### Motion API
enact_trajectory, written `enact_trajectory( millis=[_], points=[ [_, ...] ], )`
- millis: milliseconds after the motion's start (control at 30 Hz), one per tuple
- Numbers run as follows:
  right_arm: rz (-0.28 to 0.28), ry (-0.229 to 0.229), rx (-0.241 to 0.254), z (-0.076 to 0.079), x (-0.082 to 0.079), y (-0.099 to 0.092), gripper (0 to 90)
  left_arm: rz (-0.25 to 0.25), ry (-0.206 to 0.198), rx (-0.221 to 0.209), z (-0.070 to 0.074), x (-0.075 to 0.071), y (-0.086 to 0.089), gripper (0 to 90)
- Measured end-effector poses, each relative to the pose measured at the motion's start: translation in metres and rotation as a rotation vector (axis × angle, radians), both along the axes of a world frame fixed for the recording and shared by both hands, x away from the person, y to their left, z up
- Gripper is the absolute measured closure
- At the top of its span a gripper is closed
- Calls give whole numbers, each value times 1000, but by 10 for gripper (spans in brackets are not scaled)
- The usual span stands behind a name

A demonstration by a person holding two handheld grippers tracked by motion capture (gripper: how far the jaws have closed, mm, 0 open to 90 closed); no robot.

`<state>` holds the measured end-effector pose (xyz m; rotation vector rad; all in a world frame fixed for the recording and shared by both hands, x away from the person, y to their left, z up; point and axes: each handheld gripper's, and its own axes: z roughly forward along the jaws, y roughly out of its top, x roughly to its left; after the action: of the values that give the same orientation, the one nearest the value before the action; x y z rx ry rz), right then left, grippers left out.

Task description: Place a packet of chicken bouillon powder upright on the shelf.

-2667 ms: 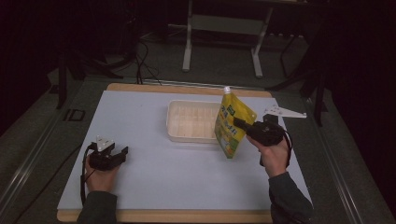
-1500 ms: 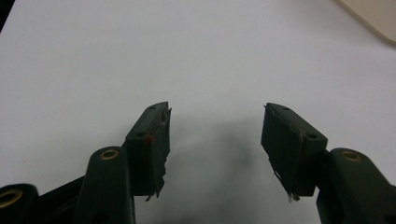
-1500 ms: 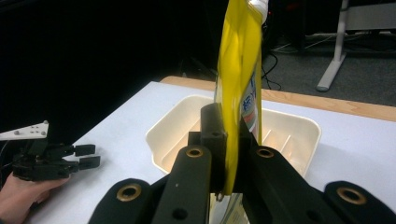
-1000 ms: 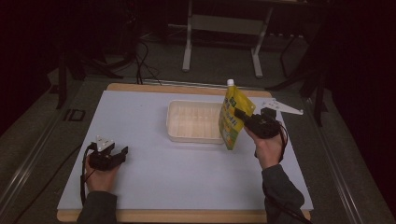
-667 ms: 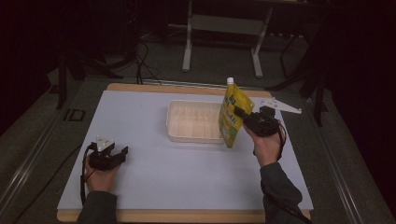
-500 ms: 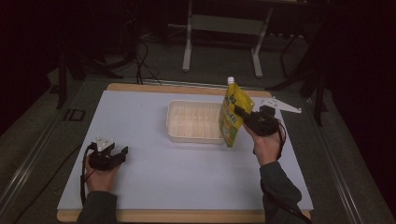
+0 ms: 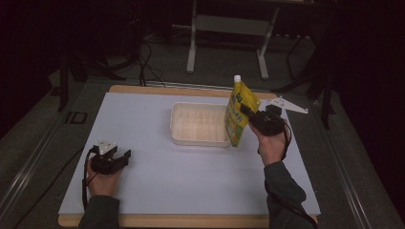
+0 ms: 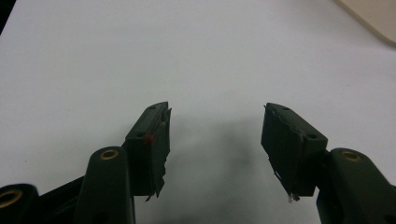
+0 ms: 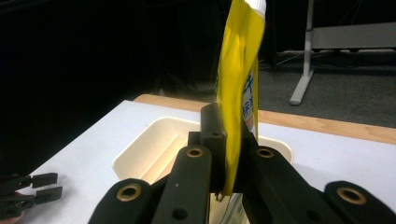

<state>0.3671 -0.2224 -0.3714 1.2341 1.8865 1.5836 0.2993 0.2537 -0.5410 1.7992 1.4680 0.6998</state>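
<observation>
Yellow spouted pouch (image 7: 241, 114) stands with its long axis near upright, white cap (image 7: 237, 78) at the top and leaning slightly away from the person, its lower edge hanging over the right end of the tray. Going left to right: the left gripper (image 7: 119, 160) rests on the white table cover (image 7: 157, 186) at the near left, its black jaws spread wide with nothing between them; its flat pads (image 8: 156, 140) look worn at the edges. At the centre sits a cream plastic tray (image 7: 198, 125), rectangular with rounded corners and a ribbed floor. The right gripper (image 7: 244, 110) pinches the pouch's thin, glossy, crinkled side edge, jaws pressed tight on it.
</observation>
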Motion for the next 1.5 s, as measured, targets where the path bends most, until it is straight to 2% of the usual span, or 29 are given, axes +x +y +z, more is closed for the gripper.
enact_trajectory(
  millis=[667, 900, 1067, 1333, 1500],
  points=[
    [-48, -28, -22, -7, 16, 13, 900, 1, 0, -1, 0, 0, 0, 417],
    [-94, -50, -17, -9, 20, 15, 900, 0, -3, 1, 0, 0, 0, 416],
    [-109, -46, -14, -11, 25, 16, 900, 0, -2, 0, 0, 0, 0, 415],
    [-129, -43, -32, -19, 31, 20, 900, 0, -2, 0, 0, 0, 0, 415],
    [-161, -59, -40, -27, 33, 22, 900, 0, -2, 0, 0, 0, 0, 415]
  ],
)
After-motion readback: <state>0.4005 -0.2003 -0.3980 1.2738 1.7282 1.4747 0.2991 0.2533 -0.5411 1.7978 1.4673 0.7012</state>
